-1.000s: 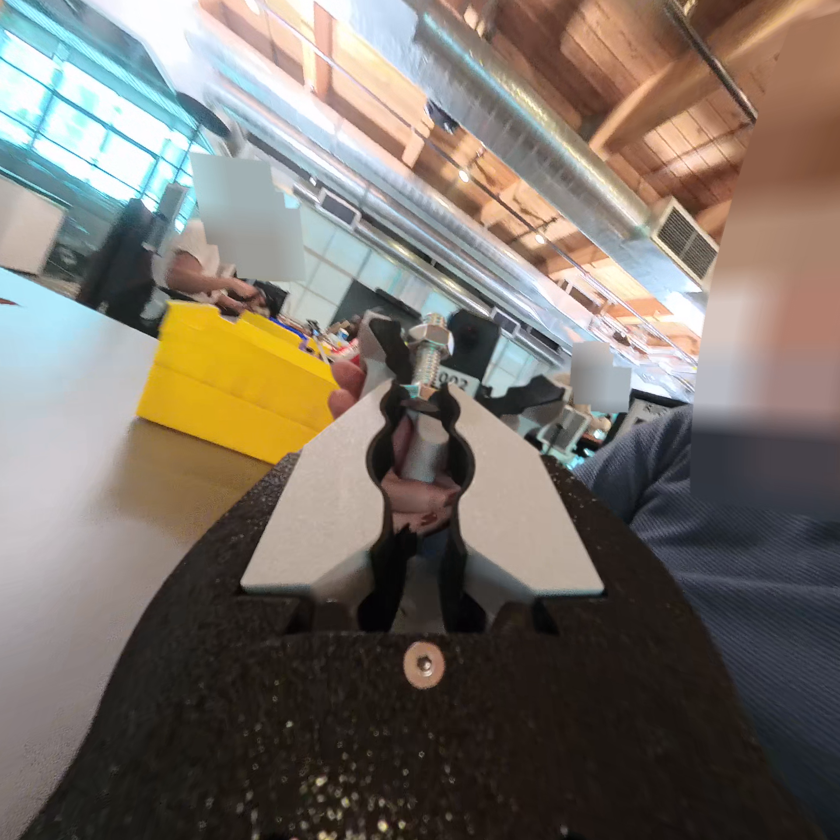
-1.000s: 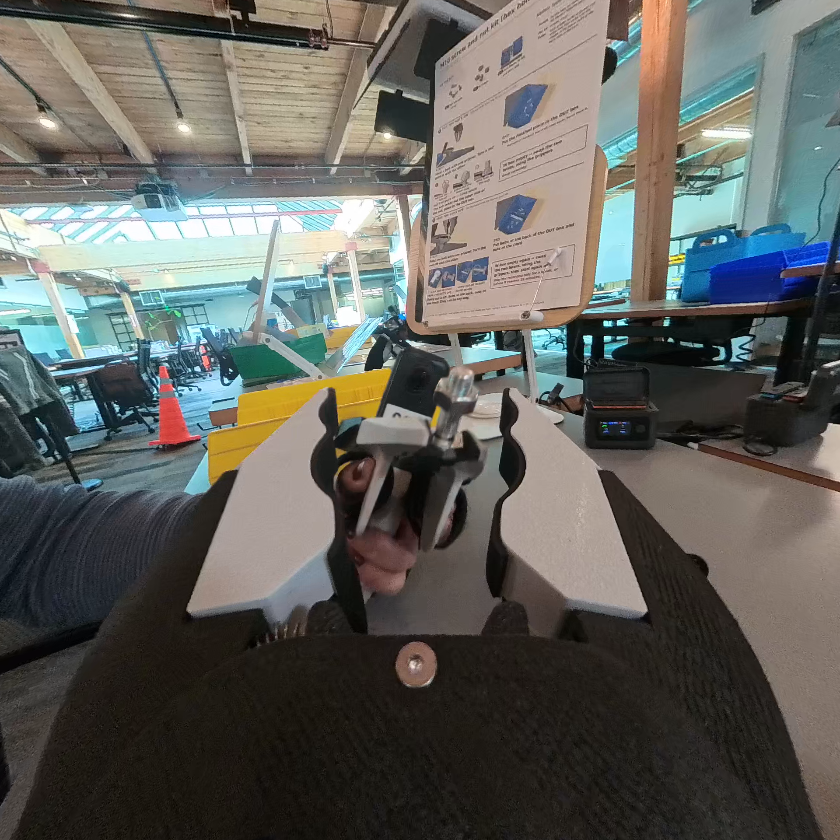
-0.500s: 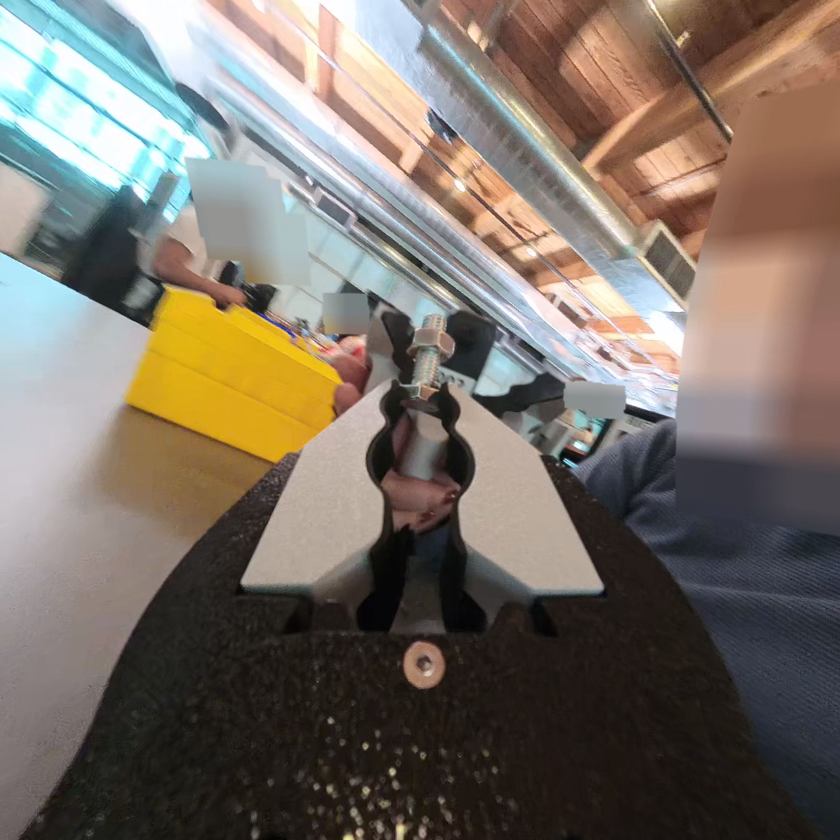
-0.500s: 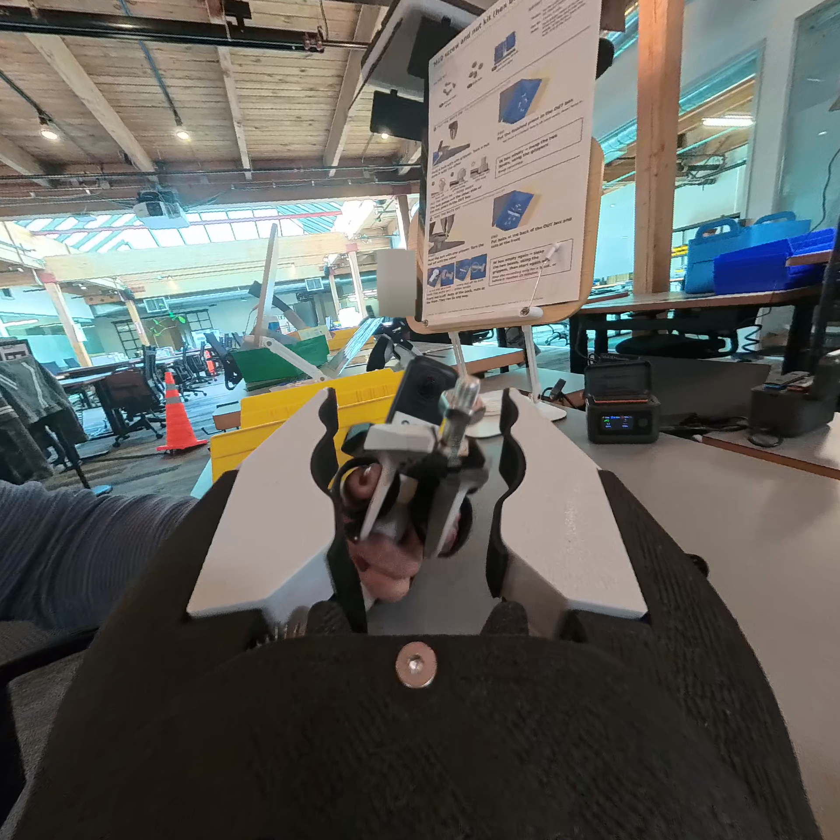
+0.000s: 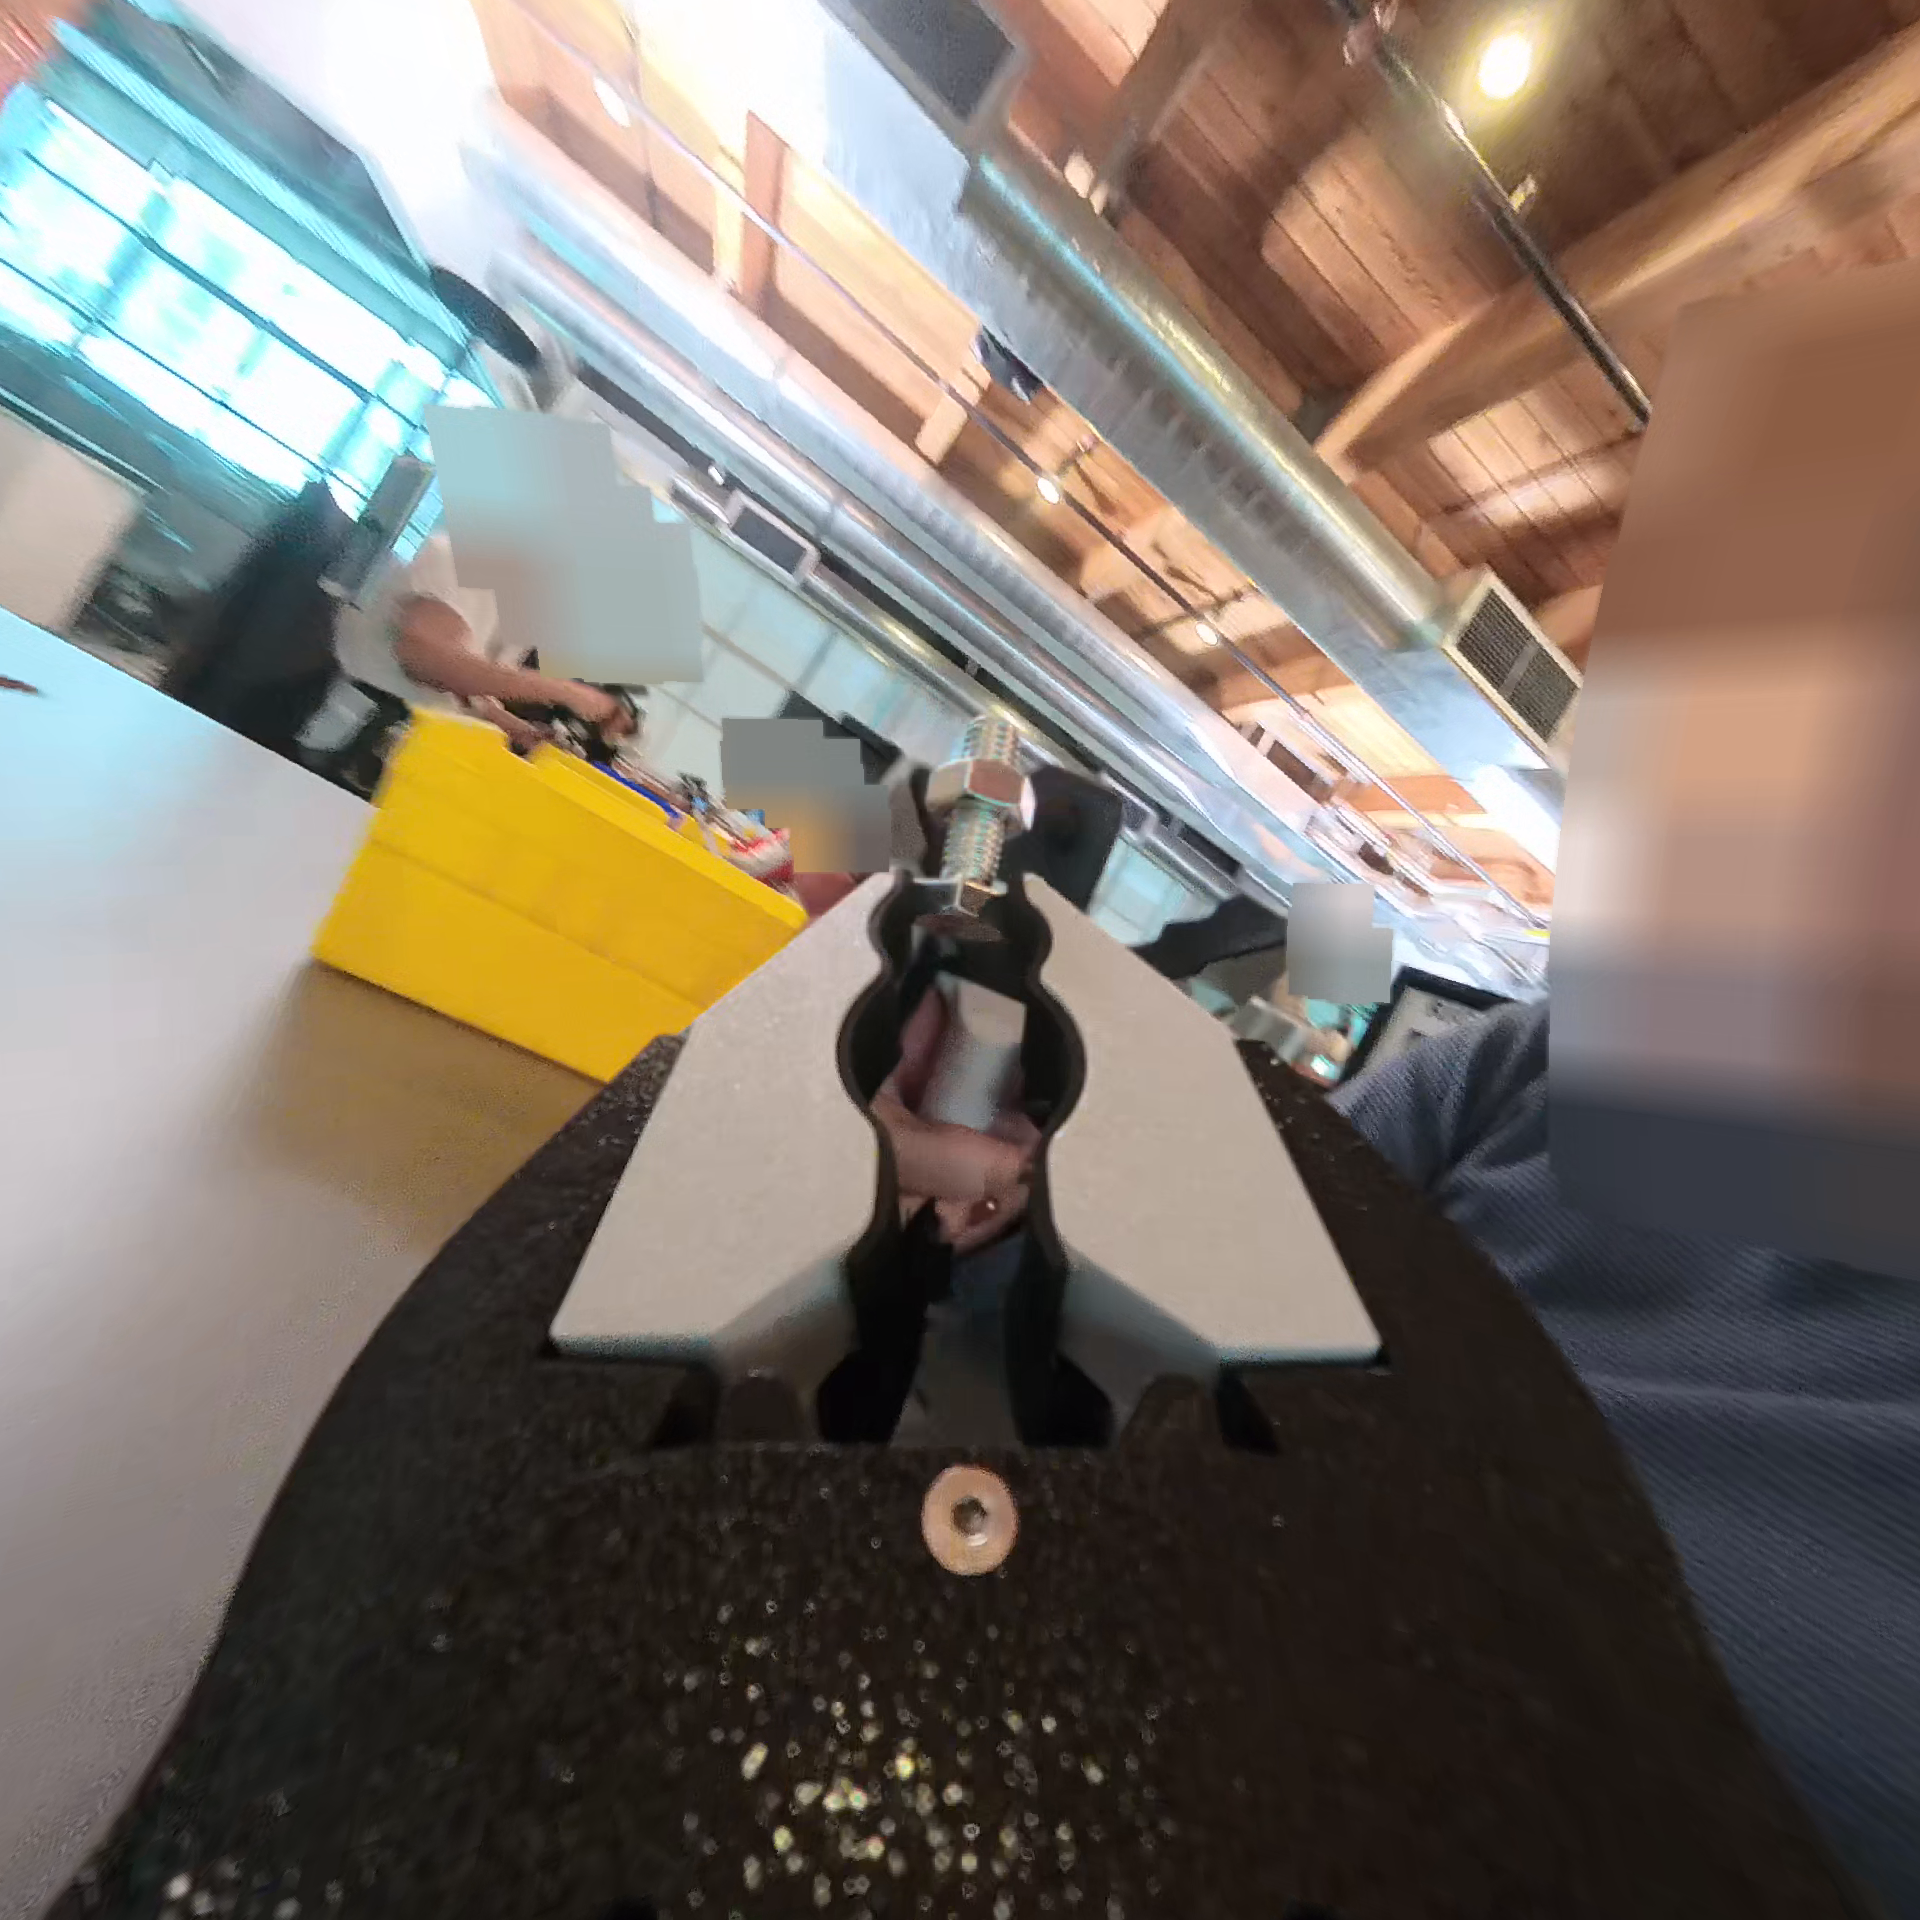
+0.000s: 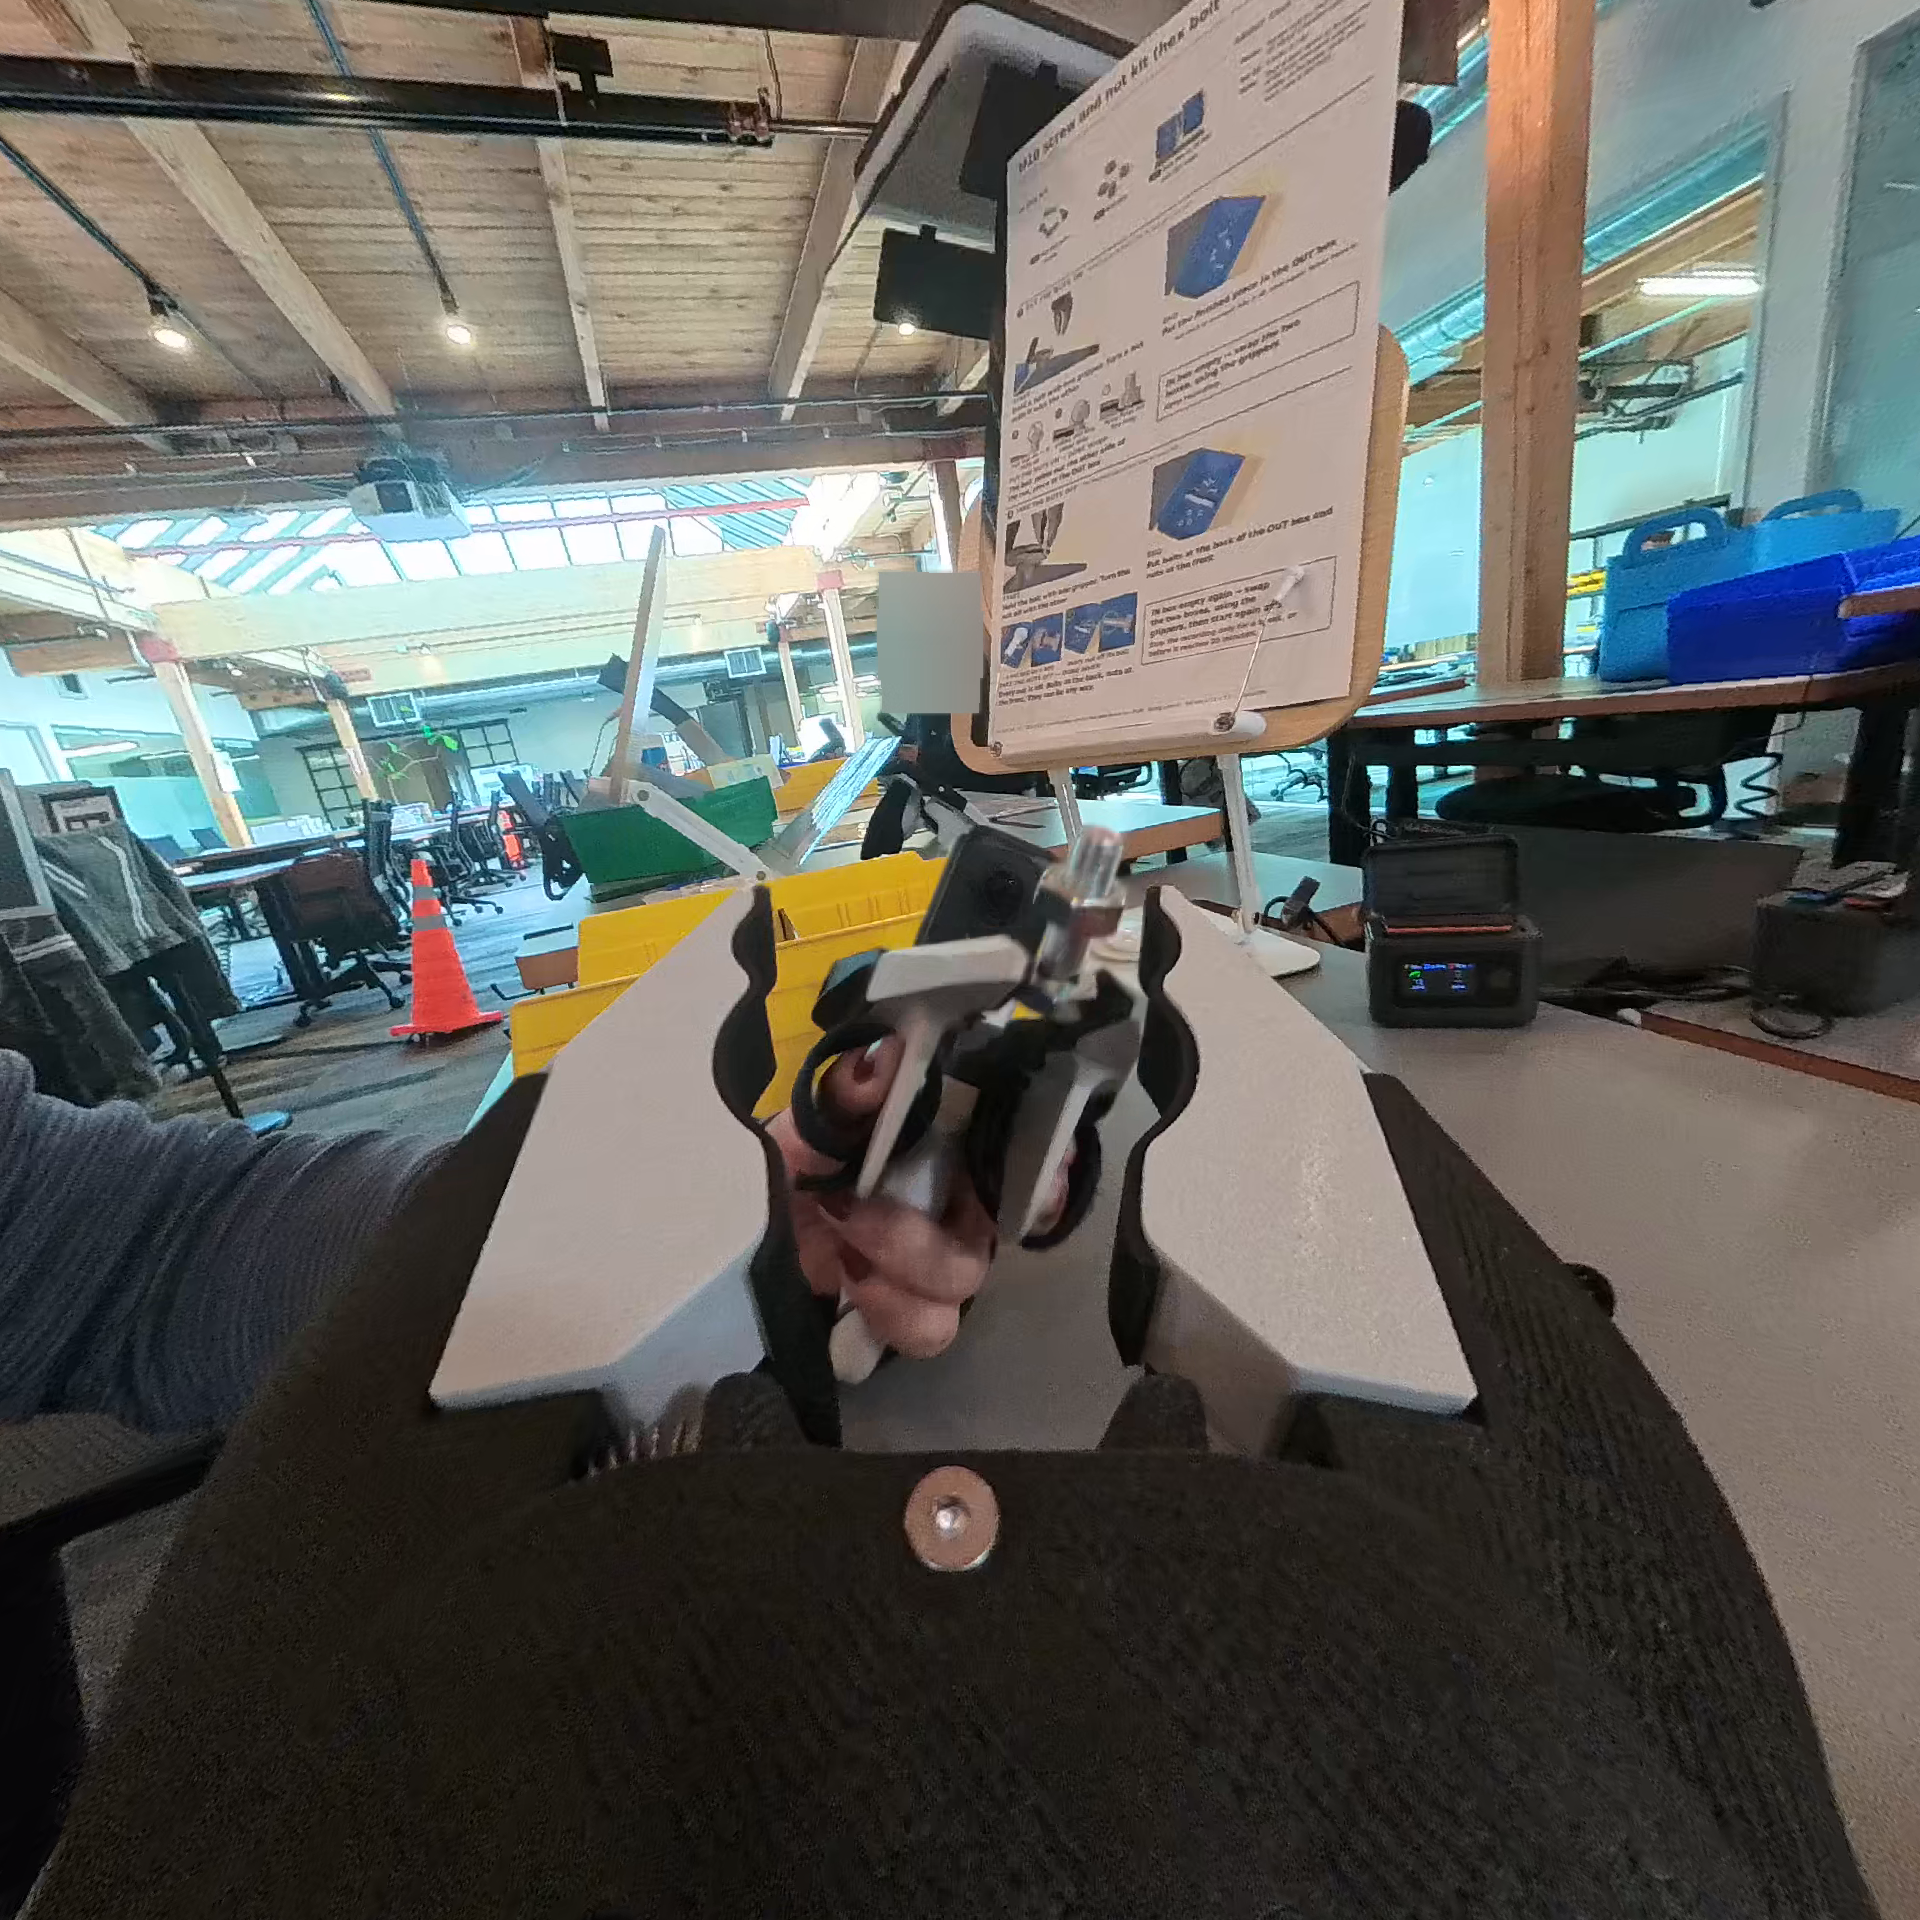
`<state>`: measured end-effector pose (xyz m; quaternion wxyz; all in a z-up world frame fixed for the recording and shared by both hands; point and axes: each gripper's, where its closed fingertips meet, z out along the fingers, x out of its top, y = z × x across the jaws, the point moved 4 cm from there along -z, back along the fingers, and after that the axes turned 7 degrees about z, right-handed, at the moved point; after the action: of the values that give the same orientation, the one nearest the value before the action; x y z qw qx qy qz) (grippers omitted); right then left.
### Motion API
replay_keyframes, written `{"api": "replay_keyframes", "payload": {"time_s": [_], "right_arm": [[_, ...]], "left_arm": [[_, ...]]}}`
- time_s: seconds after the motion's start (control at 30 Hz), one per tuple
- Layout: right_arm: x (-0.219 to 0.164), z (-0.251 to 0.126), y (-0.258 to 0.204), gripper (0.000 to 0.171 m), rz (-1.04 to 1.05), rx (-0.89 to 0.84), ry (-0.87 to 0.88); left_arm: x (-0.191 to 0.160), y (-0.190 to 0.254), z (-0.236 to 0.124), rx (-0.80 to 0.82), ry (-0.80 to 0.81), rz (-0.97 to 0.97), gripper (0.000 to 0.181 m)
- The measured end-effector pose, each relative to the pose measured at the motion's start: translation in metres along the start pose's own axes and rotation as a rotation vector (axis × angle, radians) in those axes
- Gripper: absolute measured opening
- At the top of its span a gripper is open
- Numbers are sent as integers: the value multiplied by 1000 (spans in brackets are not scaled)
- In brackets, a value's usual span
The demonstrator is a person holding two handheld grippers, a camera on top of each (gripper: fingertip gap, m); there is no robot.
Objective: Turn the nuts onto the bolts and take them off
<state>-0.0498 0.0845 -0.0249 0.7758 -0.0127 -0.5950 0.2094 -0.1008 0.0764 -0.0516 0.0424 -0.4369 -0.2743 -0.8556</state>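
Left gripper (image 5: pixel 958 902), grey two-finger jaws on black body: clamped on hex head of silver threaded steel bolt (image 5: pixel 975 831), shank pointing up past fingertips. Silver hex nut (image 5: pixel 977 792) sits high on thread, near free end. Right gripper (image 6: pixel 956 1039): jaws wide apart, holding nothing, left gripper framed between them. Bolt and nut: small, rigid, smooth, likely slippery; grip nut across flats. Yellow plastic bin (image 5: pixel 540 904) on grey table (image 5: pixel 156 1039) beyond.
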Motion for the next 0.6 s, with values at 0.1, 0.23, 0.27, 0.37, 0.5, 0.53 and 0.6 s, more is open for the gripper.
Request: {"api": "replay_keyframes", "payload": {"time_s": [0.1, 0.23, 0.27, 0.37, 0.5, 0.53, 0.6], "right_arm": [[-1, 1, -2, 71, 4, 11, -1], [1, 0, -8, 71, 2, 51, 13], [1, 0, -10, 71, 2, 62, 15], [2, 0, -10, 76, 9, 59, 23], [5, -3, -6, 70, 38, 61, 38], [5, -3, -4, 70, 30, 44, 37], [4, -2, -3, 70, 15, 28, 33]], "left_arm": [[-24, 10, 18, -80, -132, -32, 16], [-32, 14, 26, -102, -135, -65, 15], [-30, 12, 25, -89, -122, -65, 15], [-14, 8, 14, -45, -46, 4, 15], [12, 4, -2, 18, 99, 59, 15], [12, 4, -2, 10, 87, 53, 15], [2, 6, 4, -19, 28, 36, 15]]}}
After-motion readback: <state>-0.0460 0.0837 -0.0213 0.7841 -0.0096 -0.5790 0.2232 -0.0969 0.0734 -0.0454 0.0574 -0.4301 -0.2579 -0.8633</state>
